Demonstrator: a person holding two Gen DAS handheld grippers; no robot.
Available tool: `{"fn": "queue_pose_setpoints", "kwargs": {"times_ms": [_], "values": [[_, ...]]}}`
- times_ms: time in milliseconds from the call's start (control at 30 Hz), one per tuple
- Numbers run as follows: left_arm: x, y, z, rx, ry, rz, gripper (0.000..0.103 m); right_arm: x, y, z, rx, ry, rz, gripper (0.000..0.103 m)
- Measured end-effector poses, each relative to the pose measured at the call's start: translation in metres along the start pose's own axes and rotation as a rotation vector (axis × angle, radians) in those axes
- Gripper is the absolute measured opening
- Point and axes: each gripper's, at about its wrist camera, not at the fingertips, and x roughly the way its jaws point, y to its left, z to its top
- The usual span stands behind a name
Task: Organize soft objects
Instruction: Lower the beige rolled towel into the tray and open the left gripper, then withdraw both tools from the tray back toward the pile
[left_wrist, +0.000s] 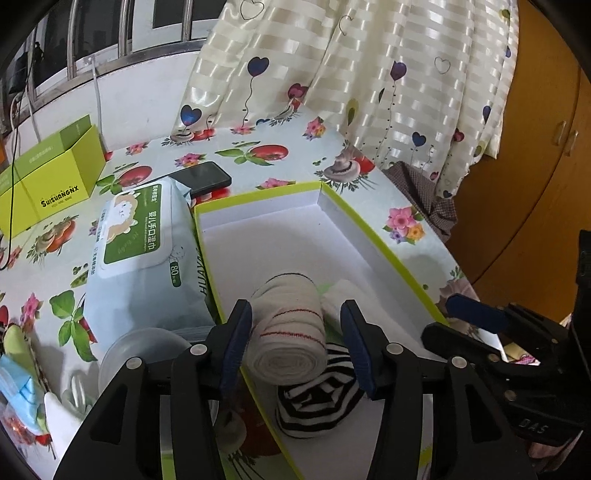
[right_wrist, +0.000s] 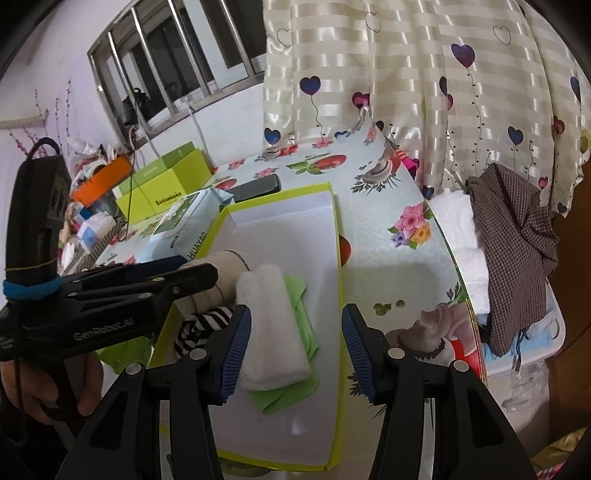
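Note:
A shallow green-rimmed white box (left_wrist: 373, 240) (right_wrist: 280, 417) lies on the flowered table. Inside it are a rolled cream bandage with red lines (left_wrist: 288, 328) (right_wrist: 216, 273), a black-and-white striped cloth (left_wrist: 317, 402) (right_wrist: 201, 326), a folded white towel (right_wrist: 273, 332) (left_wrist: 341, 299) and a green cloth (right_wrist: 299, 350) under the towel. My left gripper (left_wrist: 297, 343) is open with its fingers on either side of the bandage roll, not squeezing it. My right gripper (right_wrist: 295, 350) is open and empty above the towel and green cloth.
A wet-wipes pack (left_wrist: 144, 251) (right_wrist: 181, 218) lies left of the box, with a phone (left_wrist: 203, 179) and a green carton (left_wrist: 48, 181) behind. A clear lid (left_wrist: 144, 354) and face masks (left_wrist: 22, 398) sit at the near left. A curtain (left_wrist: 332, 74) hangs behind; checked cloth (right_wrist: 517, 251) lies at the right.

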Motion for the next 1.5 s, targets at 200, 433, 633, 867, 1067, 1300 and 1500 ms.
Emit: {"fn": "queue_pose_setpoints", "kwargs": {"times_ms": [200,433,633,867,1067,1300,1500], "values": [[-0.018,-0.001,-0.003,0.007,-0.015,-0.008,0.051,-0.005,0.003,0.000,-0.008,-0.009,-0.009,0.054],[-0.053,-0.002,-0.014,0.013,-0.048,-0.020,0.051,-0.026,0.022,-0.005,-0.045,-0.027,-0.022,0.059],[-0.087,0.005,-0.031,0.004,-0.077,-0.019,0.051,-0.045,0.050,-0.013,-0.101,-0.035,-0.014,0.062],[-0.114,0.024,-0.052,-0.022,-0.107,-0.010,0.051,-0.058,0.089,-0.020,-0.178,-0.047,0.012,0.063],[-0.129,0.052,-0.071,-0.079,-0.125,0.001,0.051,-0.055,0.116,-0.026,-0.231,-0.033,0.039,0.063],[-0.136,0.075,-0.088,-0.120,-0.117,0.024,0.051,-0.048,0.137,-0.033,-0.275,-0.009,0.068,0.063],[-0.142,0.090,-0.101,-0.147,-0.118,0.030,0.051,-0.044,0.155,-0.037,-0.319,0.010,0.096,0.063]]}}
